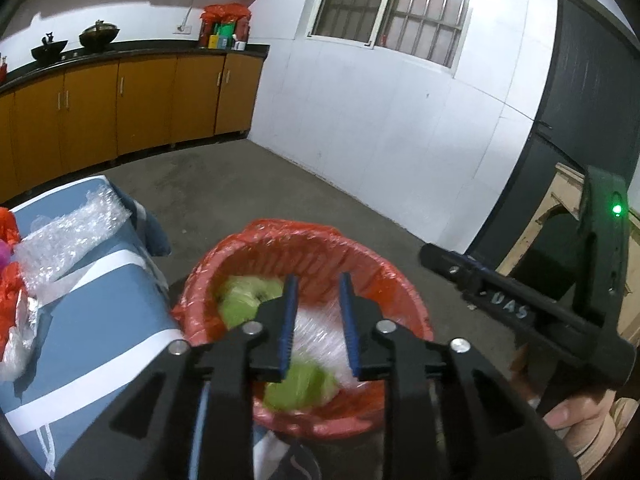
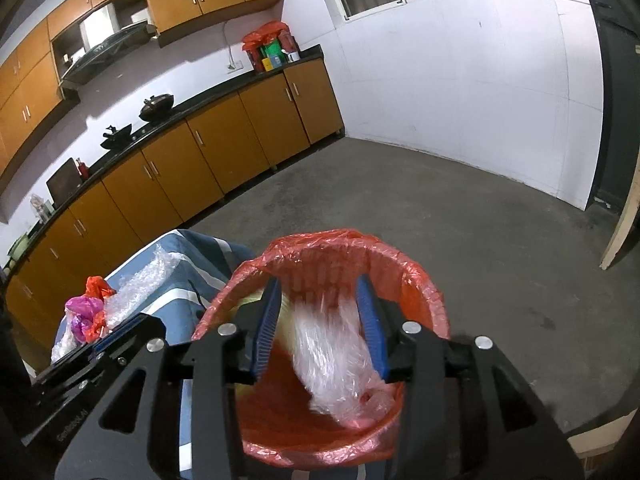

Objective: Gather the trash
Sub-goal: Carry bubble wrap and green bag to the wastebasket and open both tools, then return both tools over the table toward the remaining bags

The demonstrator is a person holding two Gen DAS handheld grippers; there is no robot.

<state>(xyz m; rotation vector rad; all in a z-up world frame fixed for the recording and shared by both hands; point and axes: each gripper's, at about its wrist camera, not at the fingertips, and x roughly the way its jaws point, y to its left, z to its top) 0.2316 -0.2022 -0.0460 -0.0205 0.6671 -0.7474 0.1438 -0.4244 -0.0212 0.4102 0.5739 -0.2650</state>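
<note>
Two grippers of mine hang over the red-lined bin point(image 1: 304, 332). My left gripper point(image 1: 318, 320) stands with jaws parted and nothing between them. My right gripper point(image 2: 320, 320) is likewise parted; a blurred clear plastic wrap point(image 2: 336, 364) lies between its pads, inside the bin, contact unclear. Green scraps point(image 1: 300, 384) lie below.

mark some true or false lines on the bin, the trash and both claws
1. The bin has a red liner. True.
2. Clear plastic wrap lies on the floor beside the bin. False: it is inside the bin's mouth, between the right claw pads.
3. The left claw is clamped on green trash. False: its jaws are apart, with green trash below in the bin.
4. Bubble wrap is on the blue-and-white striped cloth. True.
</note>
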